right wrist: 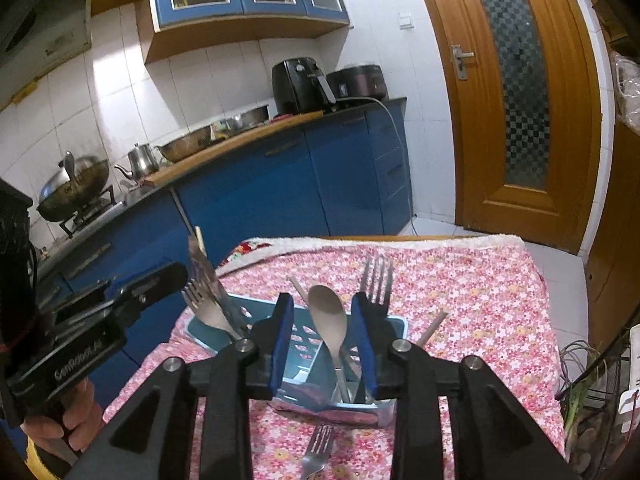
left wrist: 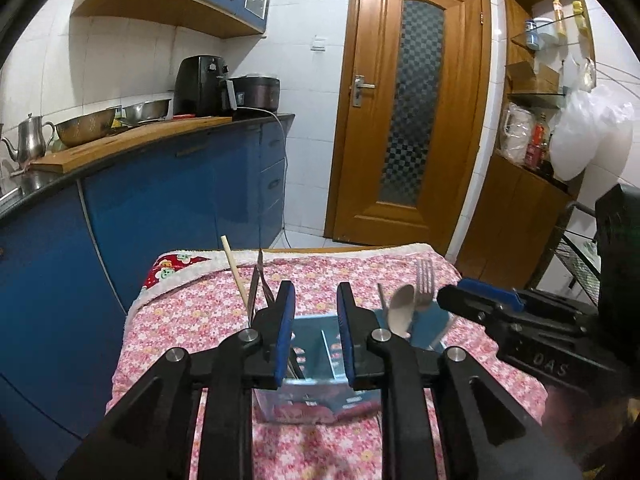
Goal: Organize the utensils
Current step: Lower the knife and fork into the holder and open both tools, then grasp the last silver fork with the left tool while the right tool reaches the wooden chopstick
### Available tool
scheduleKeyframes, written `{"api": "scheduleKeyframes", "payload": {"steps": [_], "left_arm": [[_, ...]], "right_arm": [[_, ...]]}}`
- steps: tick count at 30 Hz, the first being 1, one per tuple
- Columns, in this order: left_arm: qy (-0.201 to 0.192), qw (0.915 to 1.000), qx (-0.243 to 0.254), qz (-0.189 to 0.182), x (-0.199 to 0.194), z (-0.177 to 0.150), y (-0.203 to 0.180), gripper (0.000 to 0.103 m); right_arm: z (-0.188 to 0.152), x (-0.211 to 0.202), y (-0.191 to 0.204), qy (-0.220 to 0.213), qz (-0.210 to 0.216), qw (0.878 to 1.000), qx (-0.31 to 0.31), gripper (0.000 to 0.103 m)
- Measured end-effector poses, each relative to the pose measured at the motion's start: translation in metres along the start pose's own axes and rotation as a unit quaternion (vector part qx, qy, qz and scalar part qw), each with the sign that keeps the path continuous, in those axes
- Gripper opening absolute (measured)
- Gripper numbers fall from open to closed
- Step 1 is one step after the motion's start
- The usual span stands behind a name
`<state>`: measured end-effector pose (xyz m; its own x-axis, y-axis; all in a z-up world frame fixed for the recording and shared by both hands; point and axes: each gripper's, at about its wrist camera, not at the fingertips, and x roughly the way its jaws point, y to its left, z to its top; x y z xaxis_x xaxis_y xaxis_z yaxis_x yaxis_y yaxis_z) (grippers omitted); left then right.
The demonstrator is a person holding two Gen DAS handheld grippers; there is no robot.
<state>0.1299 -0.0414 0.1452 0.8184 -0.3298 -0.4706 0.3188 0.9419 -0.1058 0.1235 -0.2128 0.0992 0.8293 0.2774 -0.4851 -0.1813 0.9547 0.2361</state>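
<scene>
Steel fork before blue slotted caddy: stiff, slippery, probably best pinched mid-handle; both grippers parted, empty.

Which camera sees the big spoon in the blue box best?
The right wrist view. There the spoon stands in the middle between the open fingers, its bowl and handle clear, going down into the blue box. In the left wrist view the spoon sits off to the right, smaller, its handle hidden behind the gripper.
</scene>
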Motion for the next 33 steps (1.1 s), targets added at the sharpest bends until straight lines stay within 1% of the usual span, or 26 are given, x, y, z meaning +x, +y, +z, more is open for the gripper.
{"api": "scheduleKeyframes", "payload": {"steps": [3,6,12,20,24,29,33], "left_arm": [[0.010,0.9999,-0.003,-0.002,-0.012,-0.006,-0.003,0.020],[0.028,0.9996,-0.008,-0.001,-0.019,-0.015,-0.003,0.020],[0.067,0.9977,-0.012,0.002,-0.025,-0.043,-0.003,0.020],[0.115,0.9932,-0.018,-0.003,-0.022,-0.081,0.000,0.020],[0.147,0.9887,-0.029,-0.009,-0.013,-0.098,-0.001,0.020],[0.185,0.9819,-0.037,-0.017,0.001,-0.115,-0.005,0.020],[0.208,0.9771,-0.040,-0.024,0.011,-0.126,-0.014,0.020]], "right_arm": [[-0.003,-0.011,0.002,-0.005,0.004,1.000,0.003,0.033],[-0.012,-0.020,0.004,0.000,-0.001,1.000,0.010,0.033],[-0.043,-0.028,0.006,0.040,-0.008,0.999,0.028,0.033],[-0.088,-0.023,-0.001,0.099,-0.015,0.994,0.051,0.033],[-0.105,-0.021,-0.009,0.117,-0.023,0.991,0.066,0.033],[-0.116,-0.021,-0.015,0.132,-0.030,0.988,0.071,0.033],[-0.123,-0.023,-0.021,0.136,-0.050,0.987,0.074,0.033]]}}
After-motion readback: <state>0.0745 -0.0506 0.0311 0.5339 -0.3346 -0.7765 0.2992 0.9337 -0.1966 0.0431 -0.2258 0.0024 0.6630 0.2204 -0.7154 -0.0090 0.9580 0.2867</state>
